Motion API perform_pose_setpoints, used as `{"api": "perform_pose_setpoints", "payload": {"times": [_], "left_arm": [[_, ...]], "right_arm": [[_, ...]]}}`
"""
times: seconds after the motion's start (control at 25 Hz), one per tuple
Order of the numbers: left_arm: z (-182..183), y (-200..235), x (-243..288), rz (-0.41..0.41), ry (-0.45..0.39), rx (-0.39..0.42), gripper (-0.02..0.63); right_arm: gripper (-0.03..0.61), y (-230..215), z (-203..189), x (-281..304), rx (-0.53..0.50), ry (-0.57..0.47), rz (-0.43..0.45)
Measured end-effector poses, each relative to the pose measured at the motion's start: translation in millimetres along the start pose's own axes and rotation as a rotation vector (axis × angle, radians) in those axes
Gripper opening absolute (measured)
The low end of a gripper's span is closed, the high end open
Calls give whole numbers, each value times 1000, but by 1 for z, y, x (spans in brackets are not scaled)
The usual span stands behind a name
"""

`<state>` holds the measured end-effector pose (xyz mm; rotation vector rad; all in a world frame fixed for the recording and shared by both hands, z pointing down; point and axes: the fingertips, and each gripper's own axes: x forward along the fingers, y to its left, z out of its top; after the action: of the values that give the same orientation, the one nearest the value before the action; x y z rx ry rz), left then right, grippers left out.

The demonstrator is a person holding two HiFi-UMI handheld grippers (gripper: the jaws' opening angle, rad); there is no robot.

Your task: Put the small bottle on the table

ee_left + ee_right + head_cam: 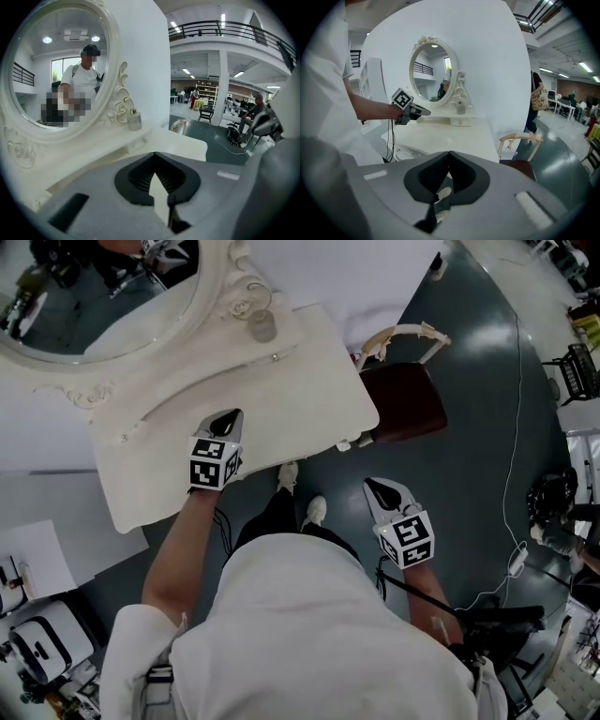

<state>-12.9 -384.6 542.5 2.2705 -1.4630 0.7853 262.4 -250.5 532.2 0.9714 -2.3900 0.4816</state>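
The small clear glass bottle (263,326) stands upright on the white worktop (291,395), straight ahead of the left gripper (230,418) fingers and well apart from them (beside the mirror base). Both grippers' fingers are together and empty. The right gripper (380,486) is farther away, off the worktop.

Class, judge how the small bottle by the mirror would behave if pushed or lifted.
The bottle looks like frosted glass, so probably slick and breakable. It stands upright, taller than wide, so a high push may tip it. Being small, it is likely light.
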Motion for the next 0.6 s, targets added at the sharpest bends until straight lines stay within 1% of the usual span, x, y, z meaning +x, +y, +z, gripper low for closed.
{"api": "perform_pose_setpoints", "payload": {"times": [0.12,0.32,0.48,0.6], "left_arm": [[-14,-22,-22,-40,7,-19,3],[-17,-54,-59,-121,-30,-47,3],[-22,-79,-85,-180,-50,-30,3],[-32,-89,-111,-221,-54,-7,3]], "right_arm": [[2,5,-3,7,-22,-1,33],[2,20,5,10,-31,-25,54],[2,36,15,15,-69,-36,66],[2,60,26,22,-99,-41,79]]}}
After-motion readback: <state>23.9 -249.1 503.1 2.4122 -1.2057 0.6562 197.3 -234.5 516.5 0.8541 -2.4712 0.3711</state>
